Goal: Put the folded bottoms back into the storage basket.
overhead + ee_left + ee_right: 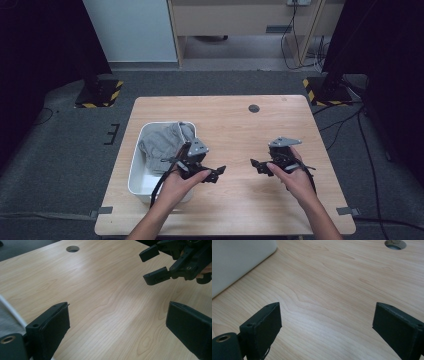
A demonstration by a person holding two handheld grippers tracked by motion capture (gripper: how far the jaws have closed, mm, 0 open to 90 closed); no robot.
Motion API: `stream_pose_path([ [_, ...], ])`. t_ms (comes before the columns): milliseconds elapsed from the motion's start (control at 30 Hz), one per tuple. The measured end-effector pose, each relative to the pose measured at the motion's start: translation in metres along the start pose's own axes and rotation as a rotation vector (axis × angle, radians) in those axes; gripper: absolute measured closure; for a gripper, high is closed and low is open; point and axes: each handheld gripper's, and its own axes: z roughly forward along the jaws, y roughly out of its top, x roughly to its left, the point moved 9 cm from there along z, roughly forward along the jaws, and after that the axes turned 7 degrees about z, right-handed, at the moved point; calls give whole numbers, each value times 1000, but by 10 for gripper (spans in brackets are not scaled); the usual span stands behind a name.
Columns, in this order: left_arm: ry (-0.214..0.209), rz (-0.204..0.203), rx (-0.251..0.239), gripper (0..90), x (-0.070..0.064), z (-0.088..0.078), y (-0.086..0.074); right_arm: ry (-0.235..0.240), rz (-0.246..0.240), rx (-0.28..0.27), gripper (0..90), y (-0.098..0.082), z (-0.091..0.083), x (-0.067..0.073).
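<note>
Hovering mid-frame over bare table (235, 125), left gripper (216, 173) and right gripper (256, 165) gape empty; grey cloth (162, 142) sits binned in white tub (135, 170), left.

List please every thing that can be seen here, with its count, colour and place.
table: one, light wood, centre of the high view.
hole: one, round, dark, far side of the table top.
tub: one, white, on the left part of the table.
cloth: one, grey, crumpled inside the tub.
left claw: one, black, open, over the table beside the tub.
right claw: one, black, open, over the bare wood, right of centre.
hands: two, one holds each claw.
</note>
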Motion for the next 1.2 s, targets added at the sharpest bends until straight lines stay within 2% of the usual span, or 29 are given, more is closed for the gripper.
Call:
stream_pose_path([
  [167,-24,21,8,43,-19,21,6,-19,18,3,87,-12,-8,-11],
  [267,-24,32,18,43,-23,32,6,-33,15,10,87,-20,-11,-17],
  [467,-26,50,48,44,-32,56,-2,-54,37,17,87,-34,-13,-27],
  [733,-30,46,92,48,-37,84,-18,-71,27,34,87,-49,-9,-33],
  [933,-20,95,120,48,-42,104,-31,-71,32,52,87,-57,-8,-36],
  [1033,-6,109,135,48,-40,109,-37,-72,37,58,87,-60,-7,-38],
  [1200,10,97,152,48,-31,114,-45,-76,43,76,87,-65,-3,-40],
])
